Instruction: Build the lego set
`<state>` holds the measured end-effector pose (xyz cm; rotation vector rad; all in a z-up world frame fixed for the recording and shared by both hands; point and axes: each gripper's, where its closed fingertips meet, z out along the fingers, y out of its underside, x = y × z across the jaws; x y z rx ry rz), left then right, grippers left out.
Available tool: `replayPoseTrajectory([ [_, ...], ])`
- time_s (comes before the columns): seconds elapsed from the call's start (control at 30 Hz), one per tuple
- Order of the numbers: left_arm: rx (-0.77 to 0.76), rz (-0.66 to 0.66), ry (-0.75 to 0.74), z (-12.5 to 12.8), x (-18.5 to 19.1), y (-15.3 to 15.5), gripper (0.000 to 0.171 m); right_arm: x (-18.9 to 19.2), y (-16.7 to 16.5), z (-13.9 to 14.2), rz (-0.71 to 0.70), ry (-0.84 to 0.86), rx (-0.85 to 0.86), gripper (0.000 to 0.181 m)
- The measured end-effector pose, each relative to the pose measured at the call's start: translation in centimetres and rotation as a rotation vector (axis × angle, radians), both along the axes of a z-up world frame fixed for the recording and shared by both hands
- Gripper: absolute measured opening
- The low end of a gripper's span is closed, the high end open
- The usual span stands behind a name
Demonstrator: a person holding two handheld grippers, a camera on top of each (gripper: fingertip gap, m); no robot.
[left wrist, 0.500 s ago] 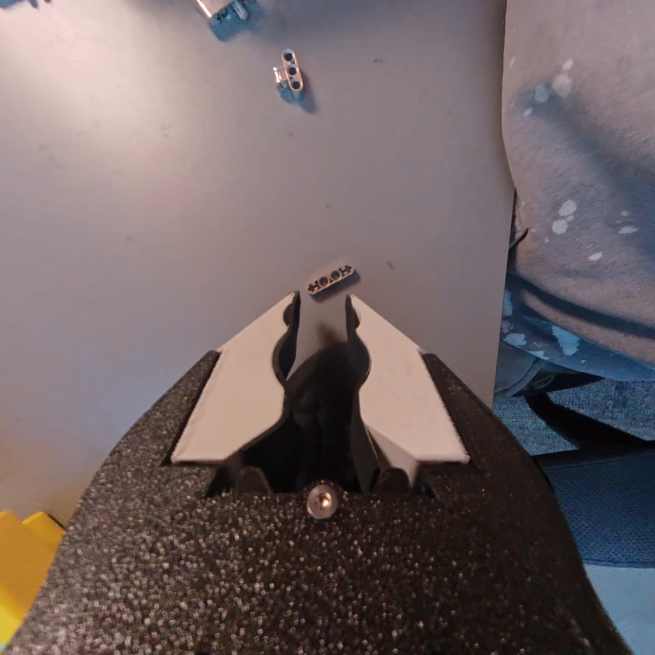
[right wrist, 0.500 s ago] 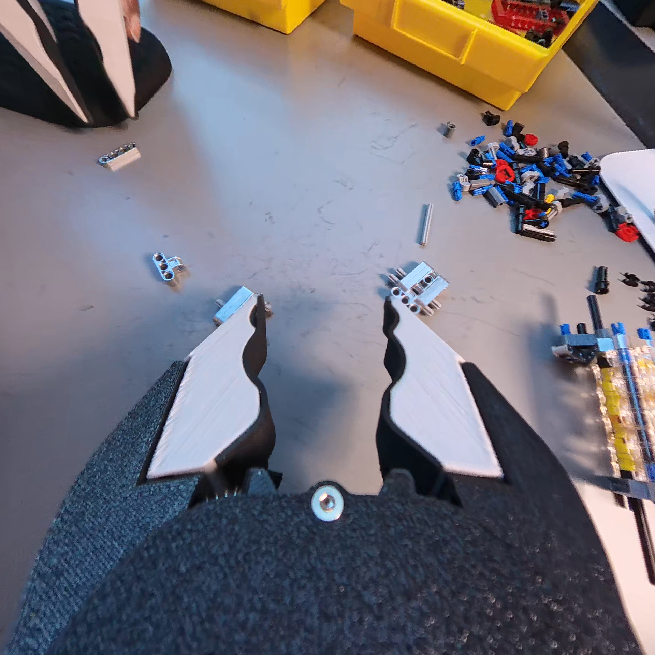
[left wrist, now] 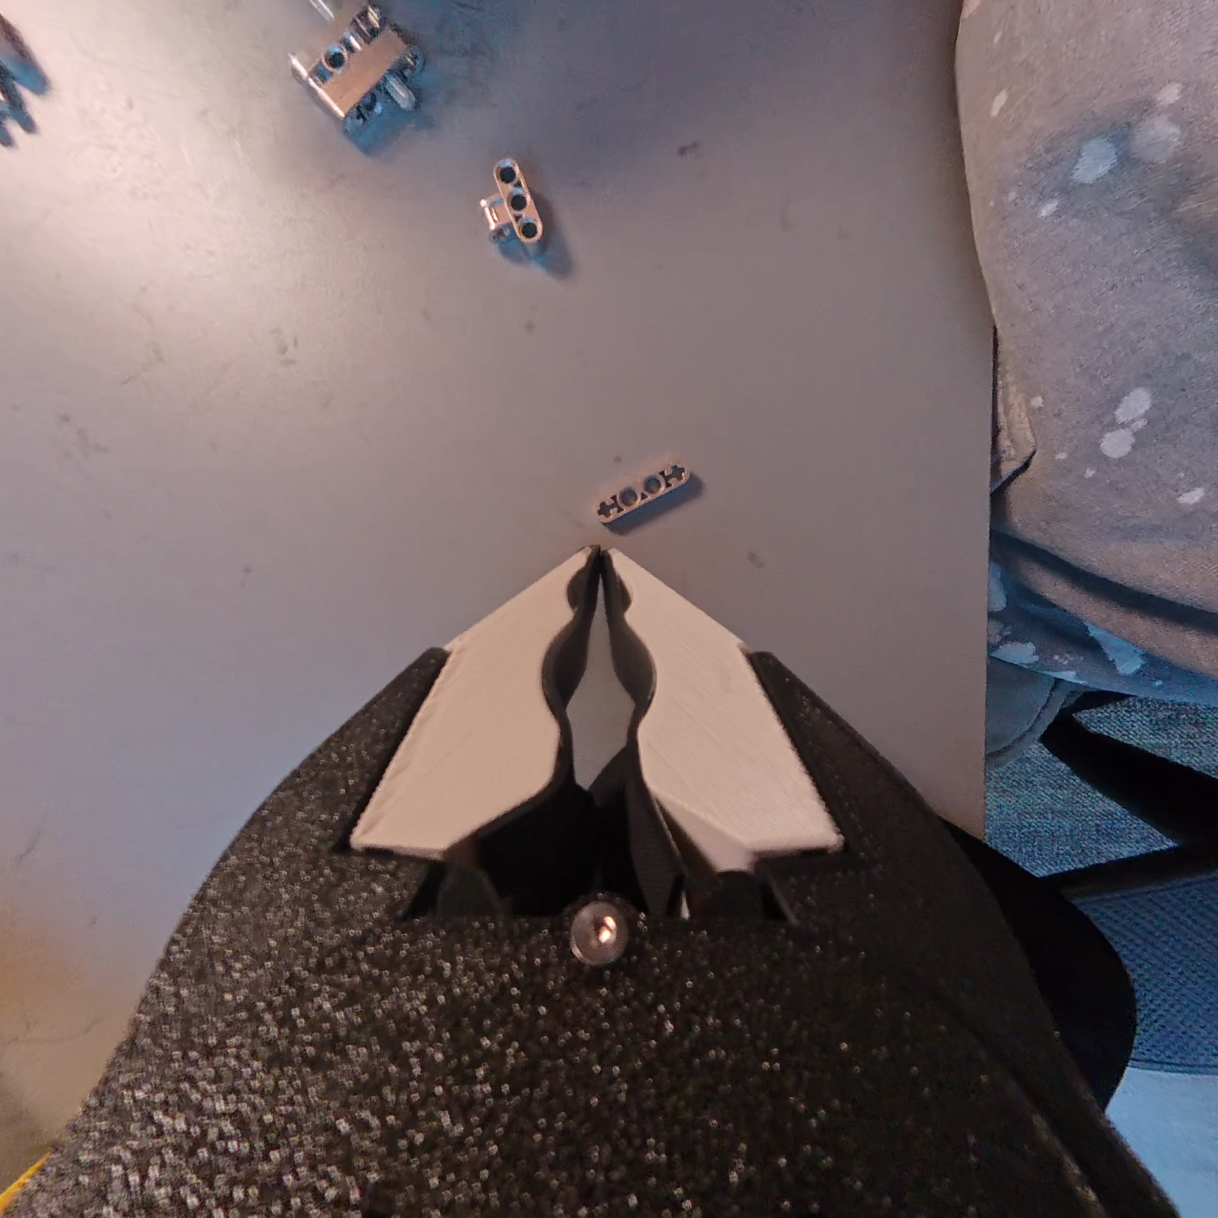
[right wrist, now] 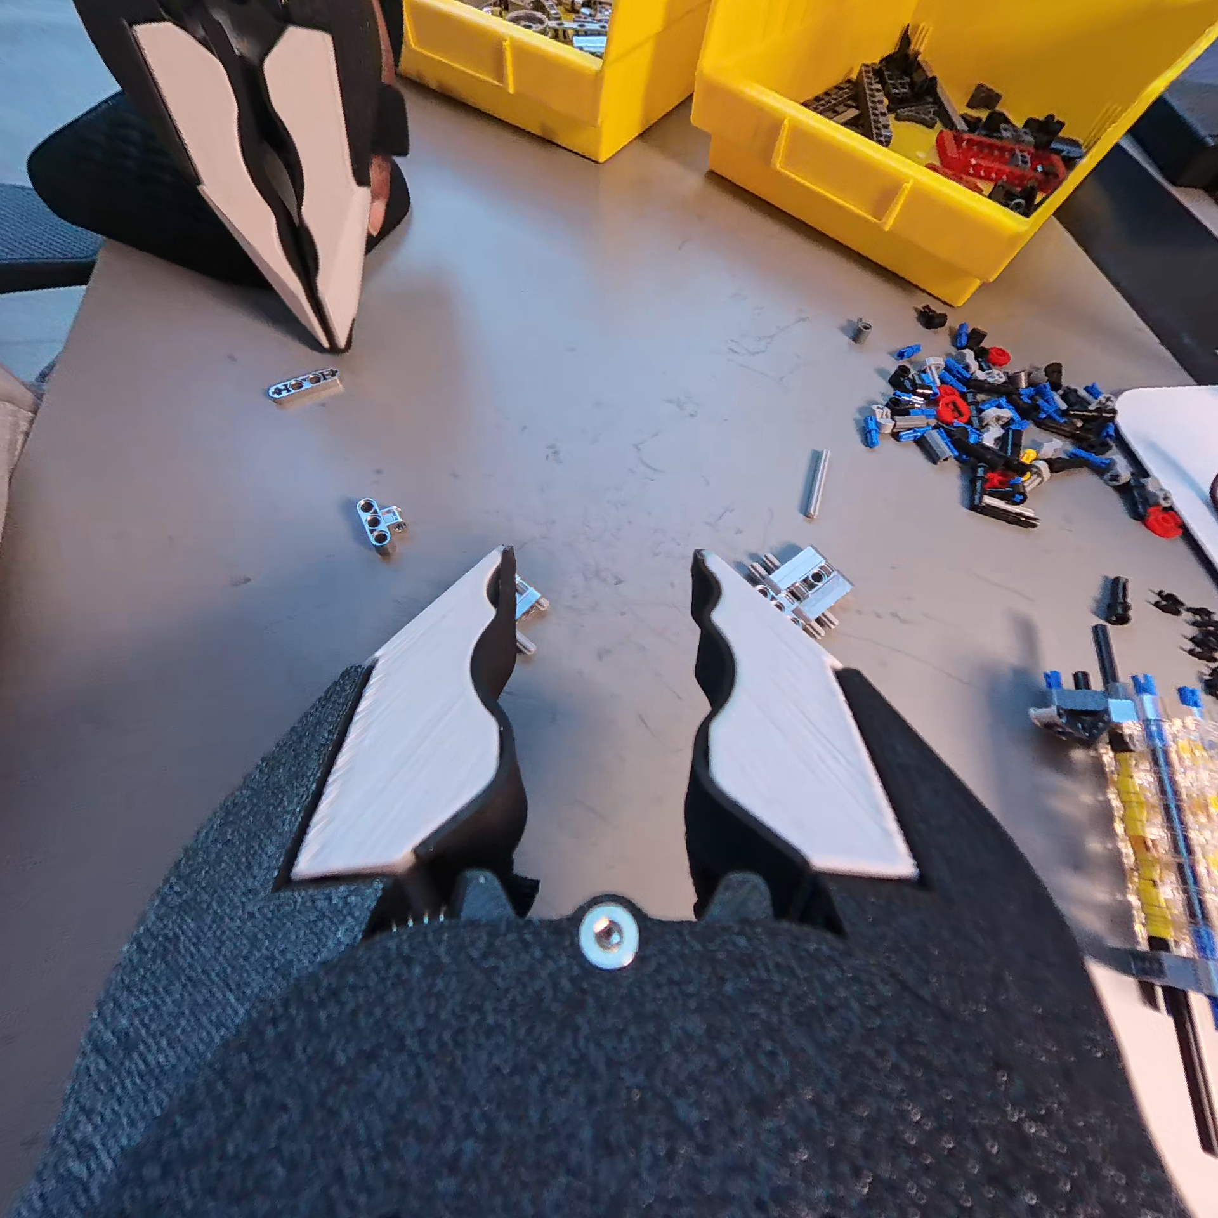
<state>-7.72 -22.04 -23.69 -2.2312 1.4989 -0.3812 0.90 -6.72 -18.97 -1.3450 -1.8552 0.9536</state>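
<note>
left gripper: fingers closed tip to tip, nothing between them; tips just short of flat beam, not touching it
flat beam: thin grey four-hole piece, flat on surface, askew to finger line; near surface edge on person's side
right gripper: fingers wide apart, holding nothing; hovers over bare surface well away from flat beam
beside right gripper: small grey pinned piece partly hidden behind one fingertip, contact cannot tell; grey block with pins just beyond the other
3-hole connector: beyond flat beam from left gripper, apart from it; bigger grey block farther on same line
doing it well (judgement): left fingers need opening before any grip on flat beam; piece low and thin, so tips down to surface, squeeze across short width, turn wrist to match its slant
edges: surface edge close beside flat beam, clothed person just past it; sideways nudge that way risks a drop
open room: wide bare surface between flat beam and loose-parts pile
farther from flat beam: yellow bins at back, grey axle, half-built model at right side
</note>
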Motion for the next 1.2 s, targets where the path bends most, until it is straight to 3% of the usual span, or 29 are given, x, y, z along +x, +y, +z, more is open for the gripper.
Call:
replayPoseTrajectory([
  [0.1,0.021,-0.016,-0.040,1.0,0.8,0.0,0.014,0.0,-0.1,-0.1,0.003,-0.007,0.003,0.051],
  [0.23,0.034,-0.111,0.001,0.5,1.8,0.0,0.026,0.0,-0.4,-0.2,0.014,-0.011,0.006,0.051],
  [0.3,-0.001,-0.155,0.018,-0.1,2.1,0.0,0.023,0.0,-0.4,-0.4,0.016,-0.018,0.011,0.051],
  [0.4,-0.061,-0.198,0.036,-0.3,2.2,-0.2,0.007,0.0,0.0,-0.6,0.004,-0.024,0.004,0.051],
  [0.57,-0.033,-0.132,-0.006,0.2,2.5,1.3,0.005,0.1,0.1,-0.1,-0.003,-0.005,0.001,0.051],
  [0.63,0.049,-0.044,-0.132,1.9,3.4,3.6,0.005,-0.1,-0.4,0.5,0.015,0.017,0.007,0.051],
  [0.77,0.355,0.095,-0.321,6.3,5.0,10.1,0.005,-0.4,-2.5,1.7,0.085,0.080,-0.039,0.043],
  [0.97,0.725,0.080,-0.204,7.5,7.4,16.3,0.006,-0.8,-0.9,3.4,-0.018,0.144,-0.251,0.029],
  [1.2,0.855,0.053,-0.067,7.1,7.8,17.5,0.006,-1.0,1.3,2.7,-0.136,0.130,-0.351,0.013],
])
